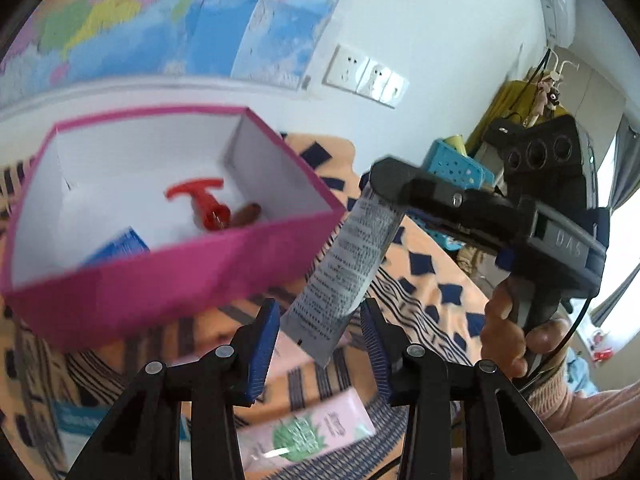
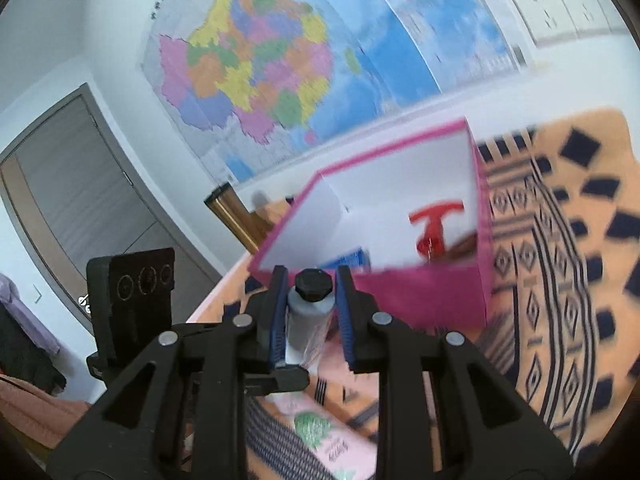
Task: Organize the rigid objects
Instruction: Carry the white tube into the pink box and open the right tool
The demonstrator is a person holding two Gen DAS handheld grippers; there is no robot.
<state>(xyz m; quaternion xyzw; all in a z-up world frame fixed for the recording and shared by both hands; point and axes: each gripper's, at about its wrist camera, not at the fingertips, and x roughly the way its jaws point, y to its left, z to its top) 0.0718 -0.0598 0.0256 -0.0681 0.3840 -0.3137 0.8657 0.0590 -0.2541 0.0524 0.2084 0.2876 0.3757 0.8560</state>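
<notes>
A pink box (image 1: 168, 280) with white inner walls stands on the patterned cloth; it also shows in the right wrist view (image 2: 424, 296). Inside lie a red T-shaped piece (image 1: 204, 200), a brown object (image 1: 248, 213) and a blue box (image 1: 120, 246). My right gripper (image 2: 310, 280) is shut on a grey tube (image 1: 348, 264) near its black cap (image 2: 314, 282), and holds it in the air beside the box. The tube's flat end hangs between the fingers of my left gripper (image 1: 320, 324), which is open and not touching it.
A pink packet with a green print (image 1: 308, 432) lies on the orange patterned cloth (image 1: 432, 280) below the grippers. A blue perforated basket (image 1: 456, 166) stands at the back right. A wall with maps and sockets is behind the box.
</notes>
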